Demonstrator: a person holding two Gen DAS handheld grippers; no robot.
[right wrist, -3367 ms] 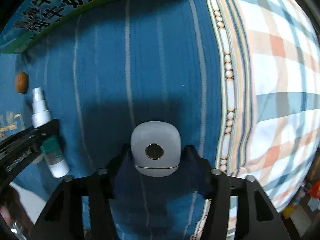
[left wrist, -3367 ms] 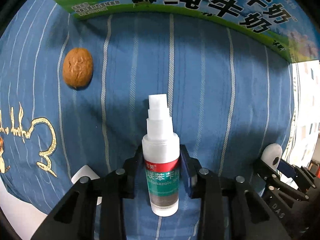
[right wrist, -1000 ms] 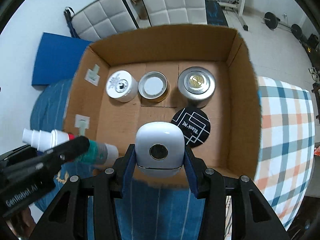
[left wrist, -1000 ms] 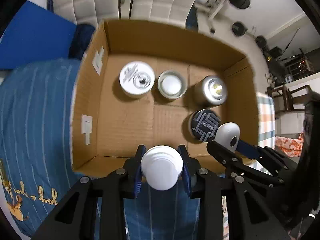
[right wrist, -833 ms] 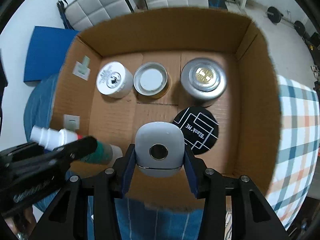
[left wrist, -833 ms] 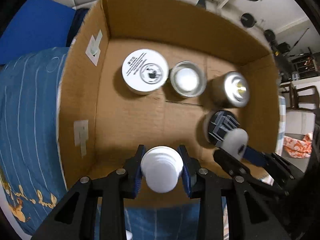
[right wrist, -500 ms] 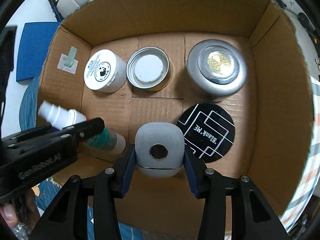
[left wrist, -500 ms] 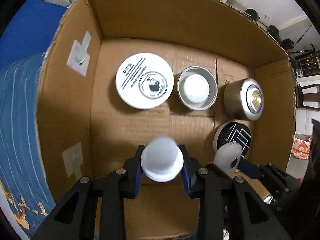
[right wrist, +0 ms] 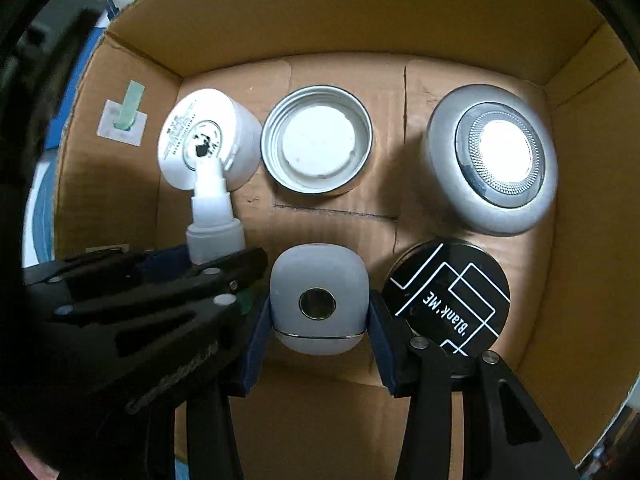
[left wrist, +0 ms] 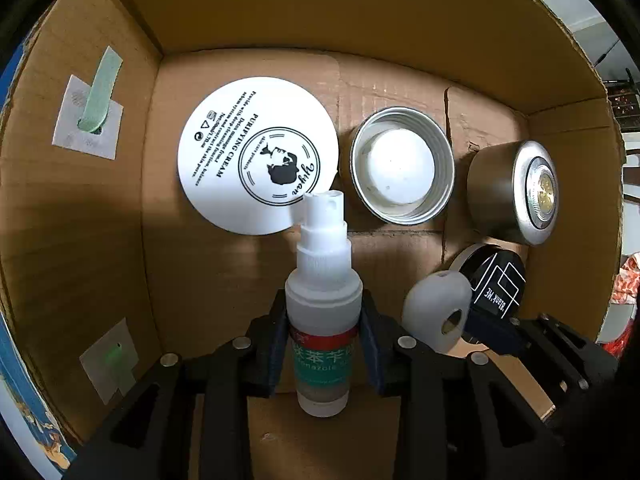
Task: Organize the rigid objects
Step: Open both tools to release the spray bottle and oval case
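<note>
Box [left wrist: 256, 20] open on top, walls close on all sides. I see far row full: white jar [left wrist: 258, 160], open tin [left wrist: 402, 176], silver puck [left wrist: 516, 192] side by side, hardly any gap between jar and tin. Black disc [right wrist: 448, 300] fills right near corner, just beside my right gripper [right wrist: 318, 320]. My left gripper [left wrist: 324, 340] close alongside right one. Bare floor left of jar and along near wall. Tape tabs [left wrist: 90, 120] flat on left wall.
</note>
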